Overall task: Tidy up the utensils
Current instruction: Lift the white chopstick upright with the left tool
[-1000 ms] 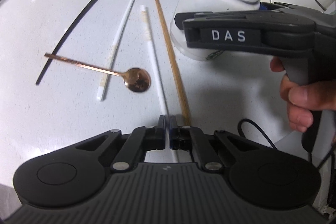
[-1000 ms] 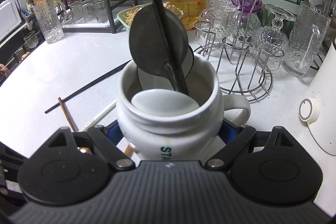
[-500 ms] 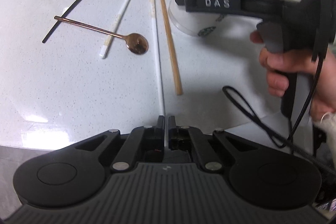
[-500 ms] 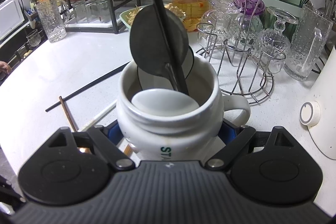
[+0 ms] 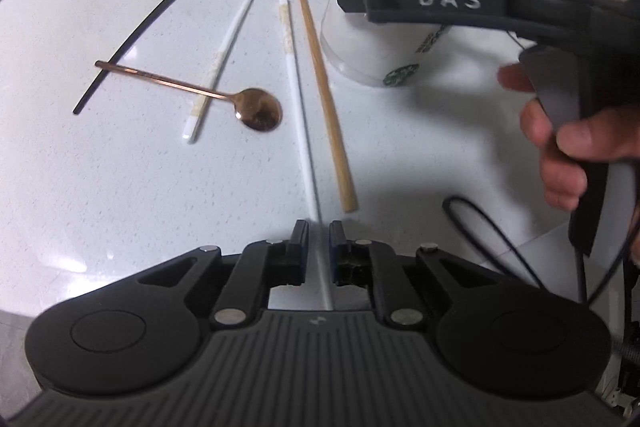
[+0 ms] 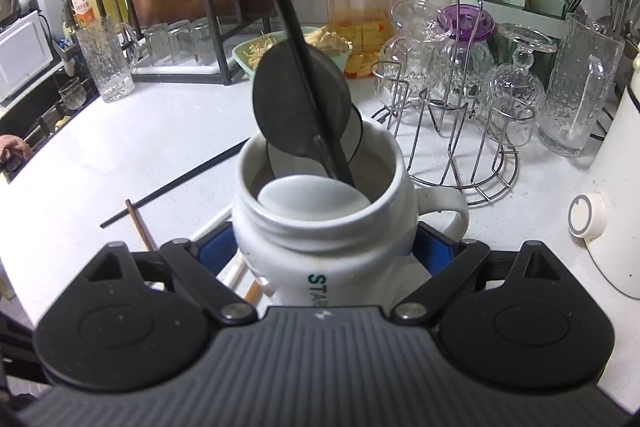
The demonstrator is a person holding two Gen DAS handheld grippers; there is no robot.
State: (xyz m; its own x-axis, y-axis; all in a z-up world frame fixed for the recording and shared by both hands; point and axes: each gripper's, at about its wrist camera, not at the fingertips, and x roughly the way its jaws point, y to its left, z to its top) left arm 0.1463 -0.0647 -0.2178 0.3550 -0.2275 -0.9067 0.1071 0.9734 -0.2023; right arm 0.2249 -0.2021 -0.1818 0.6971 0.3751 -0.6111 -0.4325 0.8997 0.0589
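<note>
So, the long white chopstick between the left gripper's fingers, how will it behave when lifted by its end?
The white chopstick looks thin, straight and rigid, so it should stay stiff. It is probably light. Its surface looks smooth, so held at one end by the left gripper, it may pivot or slip.

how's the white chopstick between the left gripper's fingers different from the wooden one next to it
The white chopstick runs back between the left gripper fingers, which stand slightly apart around it; the wooden chopstick lies free on the counter, its near end stopping short of the gripper. The white one is thinner and glossy with a tan band near its far end; the wooden one is plain brown. Both lie roughly parallel, beside the white mug.
</note>
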